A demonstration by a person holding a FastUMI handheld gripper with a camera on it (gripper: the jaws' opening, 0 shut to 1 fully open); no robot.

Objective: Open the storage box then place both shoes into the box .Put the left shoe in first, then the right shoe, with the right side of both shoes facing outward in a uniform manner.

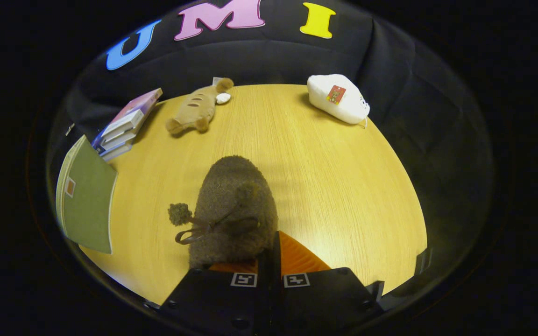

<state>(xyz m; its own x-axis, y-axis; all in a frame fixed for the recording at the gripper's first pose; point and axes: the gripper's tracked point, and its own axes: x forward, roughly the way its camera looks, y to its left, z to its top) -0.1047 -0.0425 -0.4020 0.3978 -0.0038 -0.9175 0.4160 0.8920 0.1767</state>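
Note:
A brown fuzzy shoe (231, 210), with a ribbon bow and a pom-pom on top, hangs just ahead of my fingers, toe pointing away, over the wooden table (334, 186). My gripper (271, 249) is shut, and its two fingers pinch the near rim of the shoe between them. The shoe hides most of the left finger, while the right fingertip (297, 256) stands beside the shoe's right flank. A green flat-sided thing (87, 200) with a pale edge, possibly the storage box, stands at the table's left edge, left of the shoe.
A stack of books (126, 123) lies beyond the green thing. A tan plush toy (196, 109) lies at the far side of the table and a white plush (339, 98) at the far right. Bare tabletop stretches to the right of the shoe.

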